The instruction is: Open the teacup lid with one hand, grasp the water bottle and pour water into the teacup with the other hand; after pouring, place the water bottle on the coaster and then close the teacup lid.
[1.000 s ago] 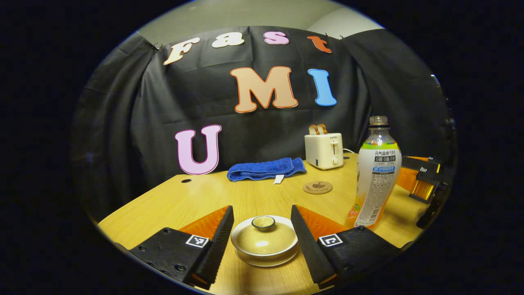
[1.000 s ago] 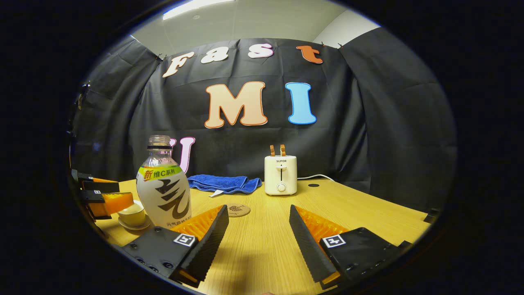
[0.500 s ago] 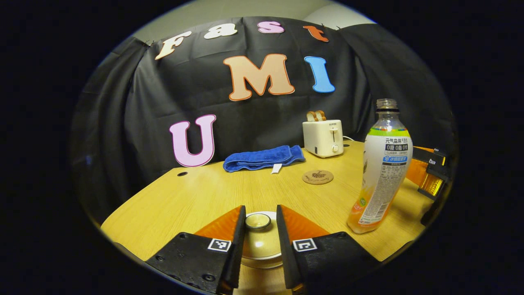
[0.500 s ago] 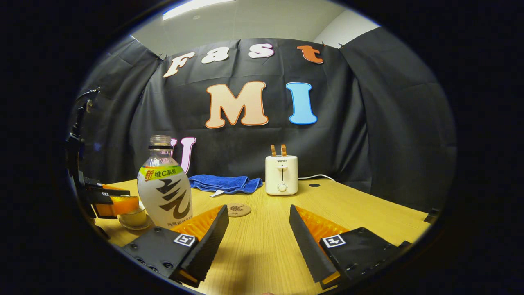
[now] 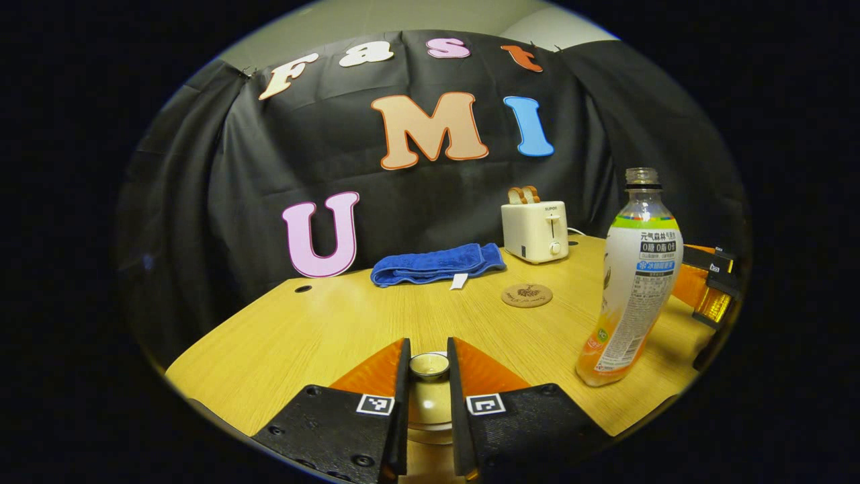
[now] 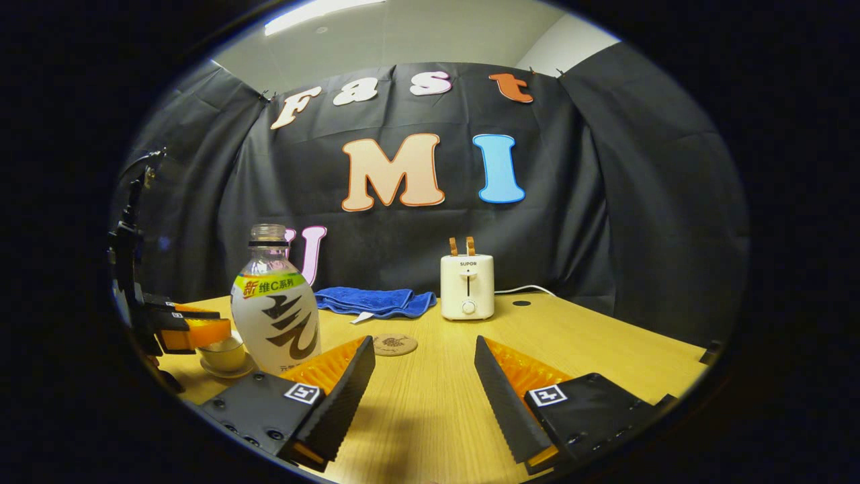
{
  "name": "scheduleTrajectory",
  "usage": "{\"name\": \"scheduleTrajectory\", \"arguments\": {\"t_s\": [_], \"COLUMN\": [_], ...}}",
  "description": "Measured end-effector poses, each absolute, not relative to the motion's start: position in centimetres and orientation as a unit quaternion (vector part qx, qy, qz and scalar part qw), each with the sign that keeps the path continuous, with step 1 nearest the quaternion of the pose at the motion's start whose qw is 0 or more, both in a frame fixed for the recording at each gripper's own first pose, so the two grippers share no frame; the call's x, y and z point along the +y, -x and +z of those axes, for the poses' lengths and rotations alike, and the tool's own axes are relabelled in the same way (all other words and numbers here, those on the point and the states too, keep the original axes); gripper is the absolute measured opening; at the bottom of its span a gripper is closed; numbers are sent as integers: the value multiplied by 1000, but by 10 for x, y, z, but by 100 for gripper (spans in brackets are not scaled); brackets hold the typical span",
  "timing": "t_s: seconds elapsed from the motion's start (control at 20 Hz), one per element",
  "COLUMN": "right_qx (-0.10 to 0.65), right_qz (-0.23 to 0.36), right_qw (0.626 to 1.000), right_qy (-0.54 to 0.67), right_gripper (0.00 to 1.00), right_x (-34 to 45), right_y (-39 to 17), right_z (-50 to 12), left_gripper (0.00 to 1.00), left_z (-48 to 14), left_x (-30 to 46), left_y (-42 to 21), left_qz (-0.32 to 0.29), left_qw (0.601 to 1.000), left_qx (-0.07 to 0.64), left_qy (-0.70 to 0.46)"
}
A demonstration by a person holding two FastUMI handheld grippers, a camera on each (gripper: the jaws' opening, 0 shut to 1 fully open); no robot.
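My left gripper (image 5: pixel 427 383) is clamped on the lid (image 5: pixel 429 366) knob with the lid not yet lifted off the cup (image 6: pixel 223 352), so next I judge a straight lift. My right gripper (image 6: pixel 423 376) gapes, the bottle (image 6: pixel 276 306) just beyond its left finger. The left gripper view shows the knob pinched; the right gripper view shows the cup's side.

Water bottle (image 5: pixel 633 282) right of the teacup (image 5: pixel 428 396); coaster (image 5: pixel 527 295) behind (toaster (image 5: pixel 535 230) farther back).

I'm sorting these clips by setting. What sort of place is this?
Probably a staged recording booth, not a real kitchen: black cloth wall behind a wooden table holding a toaster, a blue towel and a water bottle.
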State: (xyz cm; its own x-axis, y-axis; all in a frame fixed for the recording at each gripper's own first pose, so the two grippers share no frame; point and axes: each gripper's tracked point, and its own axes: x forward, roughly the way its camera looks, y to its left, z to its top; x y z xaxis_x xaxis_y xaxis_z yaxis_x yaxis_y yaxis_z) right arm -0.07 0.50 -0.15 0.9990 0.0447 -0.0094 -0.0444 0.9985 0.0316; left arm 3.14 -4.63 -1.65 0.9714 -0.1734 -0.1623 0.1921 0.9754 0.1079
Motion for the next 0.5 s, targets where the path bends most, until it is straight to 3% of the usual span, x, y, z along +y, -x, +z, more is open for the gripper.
{"name": "scheduleTrajectory", "arguments": {"t_s": [0.15,0.3,0.5], "right_qx": [12,12,5], "right_qz": [23,32,56], "right_qw": [999,999,998], "right_qy": [-24,-13,7], "right_gripper": [92,97,92], "right_x": [0,2,18], "right_y": [6,16,34], "right_z": [-2,-1,4], "left_gripper": [24,24,24], "left_z": [-4,4,15], "left_x": [-44,-37,-18], "left_y": [-29,-25,-17], "left_qz": [-87,-82,-62], "left_qw": [993,994,997], "left_qx": [60,53,43], "left_qy": [-51,-40,-26]}}
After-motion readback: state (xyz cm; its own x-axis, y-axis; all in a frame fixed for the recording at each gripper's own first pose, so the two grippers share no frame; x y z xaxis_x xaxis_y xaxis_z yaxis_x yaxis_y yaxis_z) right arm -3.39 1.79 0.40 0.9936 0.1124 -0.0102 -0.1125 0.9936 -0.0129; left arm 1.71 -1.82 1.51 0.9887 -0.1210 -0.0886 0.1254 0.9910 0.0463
